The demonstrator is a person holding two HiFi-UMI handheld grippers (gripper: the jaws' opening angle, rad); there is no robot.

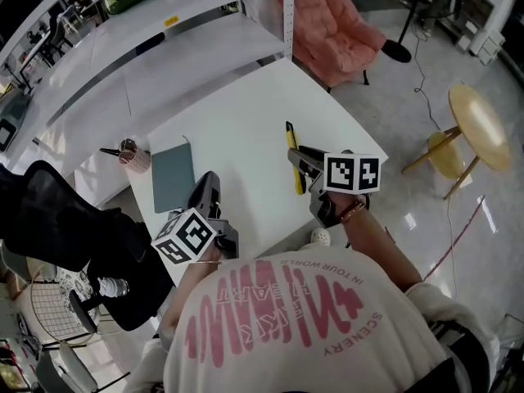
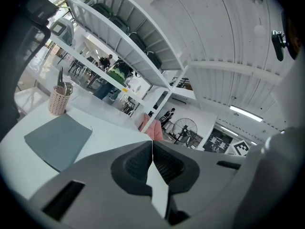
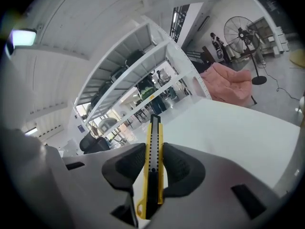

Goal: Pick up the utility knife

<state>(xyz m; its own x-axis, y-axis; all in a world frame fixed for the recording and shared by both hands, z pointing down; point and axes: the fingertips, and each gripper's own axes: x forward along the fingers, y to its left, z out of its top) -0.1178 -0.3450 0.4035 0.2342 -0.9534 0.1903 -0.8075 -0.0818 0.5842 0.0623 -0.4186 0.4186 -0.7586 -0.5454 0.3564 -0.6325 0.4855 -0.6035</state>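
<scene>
A yellow and black utility knife [image 3: 153,161] stands clamped between the pads of my right gripper [image 3: 154,168], which is shut on it and holds it above the white table [image 1: 246,129]. In the head view the utility knife [image 1: 292,158] sticks out ahead of the right gripper [image 1: 301,164] over the table's right half. My left gripper [image 1: 206,188] hovers near the table's front edge beside a grey notebook [image 1: 173,175]. Seen in its own view, the left gripper [image 2: 152,159] has its pads pressed together with nothing between them.
A pink pen cup [image 1: 136,160] holding scissors stands left of the notebook; the same pen cup [image 2: 59,100] and notebook [image 2: 59,140] show in the left gripper view. White shelving [image 1: 164,23] runs behind the table. A pink armchair [image 1: 336,27], a round yellow side table [image 1: 479,125] and a black office chair [image 1: 74,228] surround it.
</scene>
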